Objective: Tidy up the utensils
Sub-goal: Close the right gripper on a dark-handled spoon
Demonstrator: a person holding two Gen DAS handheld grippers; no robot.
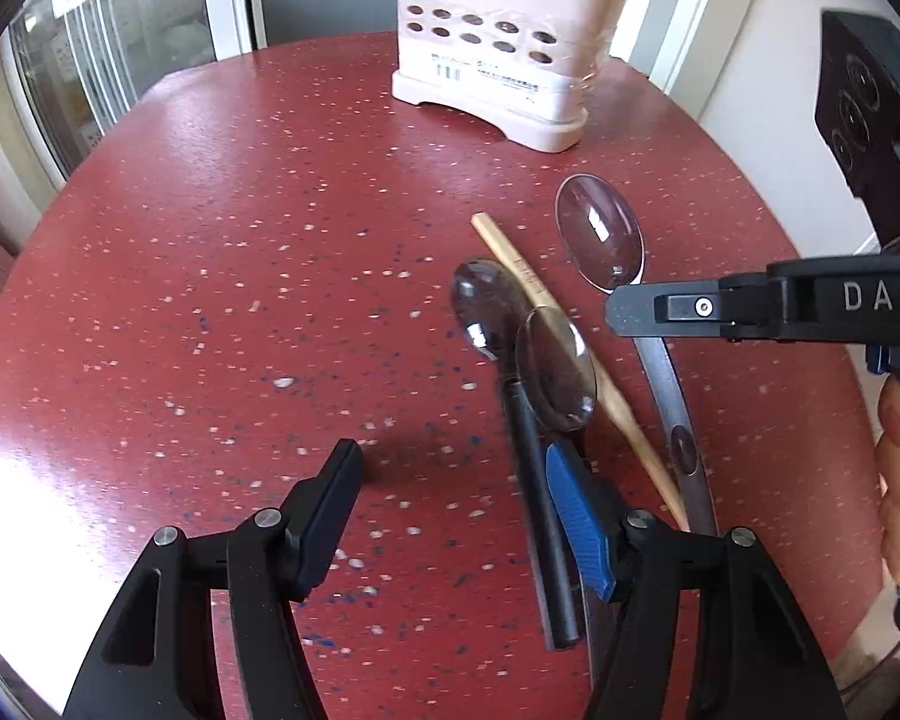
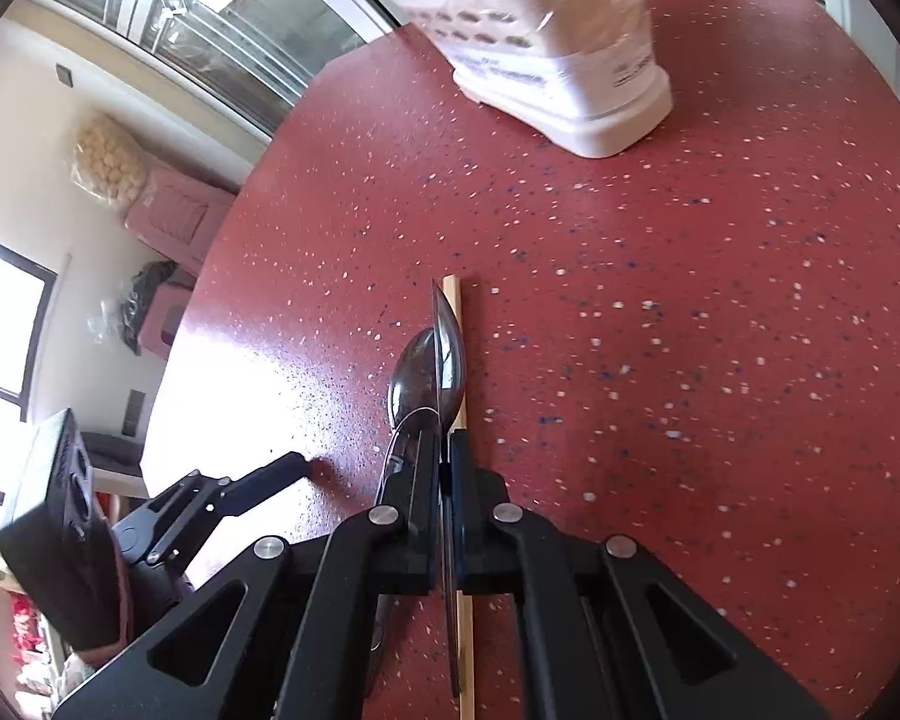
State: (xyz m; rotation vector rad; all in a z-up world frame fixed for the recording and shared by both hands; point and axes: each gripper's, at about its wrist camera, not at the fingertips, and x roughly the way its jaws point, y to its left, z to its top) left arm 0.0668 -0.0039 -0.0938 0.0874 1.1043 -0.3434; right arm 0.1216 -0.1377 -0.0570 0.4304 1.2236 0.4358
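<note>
A person's right gripper (image 2: 444, 468) is pinching a clear plastic spoon (image 2: 447, 354) by its thin handle, fingers pressed together on it, the bowl standing edge-on just ahead of the fingertips. Directly under those fingers a wooden chopstick (image 2: 465, 630) is lying on the red speckled table (image 2: 690, 300), with a second spoon (image 2: 411, 378) resting just to their left. The left gripper (image 1: 450, 480) is hovering beside the same cluster, fingers spread apart around nothing, a dark-handled spoon (image 1: 540, 528) lying just inside its blue-padded right finger (image 1: 576, 516). Well beyond both sets of fingertips, the pale utensil holder (image 1: 498, 60) is standing at the table's far edge, several handles already poking from its top. The grip looks thin: the slick, narrow handle could be twisting or slipping between the pads on the way over, and the crowded neighbours below could be getting dragged along or knocked off the table.
</note>
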